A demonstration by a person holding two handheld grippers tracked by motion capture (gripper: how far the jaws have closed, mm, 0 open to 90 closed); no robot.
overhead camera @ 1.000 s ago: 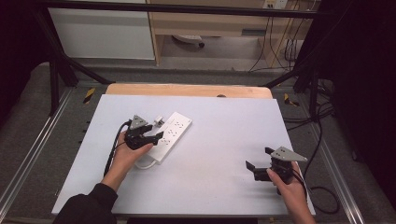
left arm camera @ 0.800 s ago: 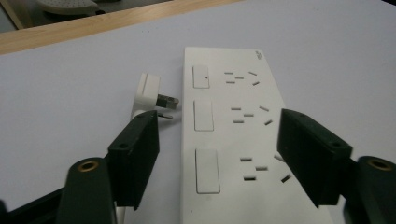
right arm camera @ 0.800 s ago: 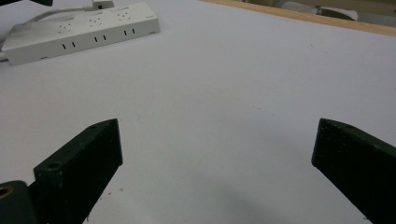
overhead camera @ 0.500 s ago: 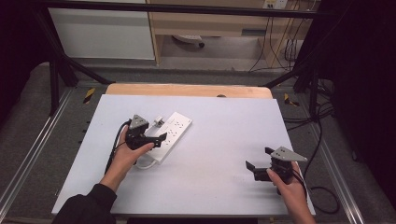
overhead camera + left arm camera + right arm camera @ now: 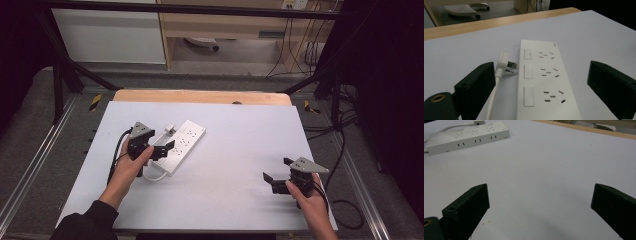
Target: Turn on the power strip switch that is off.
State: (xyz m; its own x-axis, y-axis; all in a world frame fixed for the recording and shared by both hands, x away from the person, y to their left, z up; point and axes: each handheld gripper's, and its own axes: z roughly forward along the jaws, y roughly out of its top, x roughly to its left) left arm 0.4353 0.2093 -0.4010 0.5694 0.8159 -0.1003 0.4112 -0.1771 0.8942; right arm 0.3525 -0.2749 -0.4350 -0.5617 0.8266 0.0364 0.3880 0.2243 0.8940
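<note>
I see left gripper [image 5: 161, 149] nudged slightly along power strip [image 5: 182, 146], jaws spread astride it; plug [image 5: 504, 61] apparently loose. Right gripper [image 5: 281, 174] unmoved, jaws spread, idle.

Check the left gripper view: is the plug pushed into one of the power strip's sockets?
No. The plug lies loose on the table beside the power strip, its prongs bare.
</note>
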